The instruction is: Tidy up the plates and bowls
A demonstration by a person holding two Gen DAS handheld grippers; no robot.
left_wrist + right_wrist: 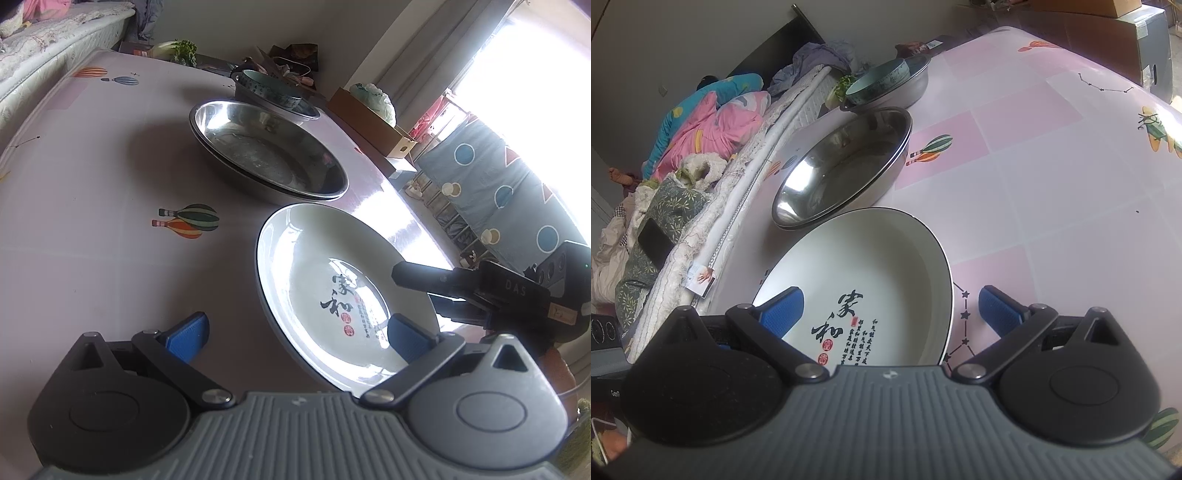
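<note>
- Left wrist view: our left gripper (297,332) hangs with jaws spread wide and nothing between the pads; its right pad (406,334) shows over the white plate (317,266), and we cannot tell whether it touches.
- The plate rests flat on the table (92,184), at our 1 o'clock here, with the steel pans (266,151) nested just beyond at 12 and a patterned bowl (266,86) farther back.
- The right gripper (443,291) reaches in from 3 o'clock, over the plate's far rim.
- Right wrist view: the right gripper (888,308) is equally released, straddling the plate's (879,258) near rim without pinching it; the pans (846,162) sit at 11 o'clock.
- In our judgement the plate is set down and the next piece awaits. We should lift both grippers straight up and clear before swinging, so no pad drags the rim, then approach the next dish by its edge with jaws kept wide.
</note>
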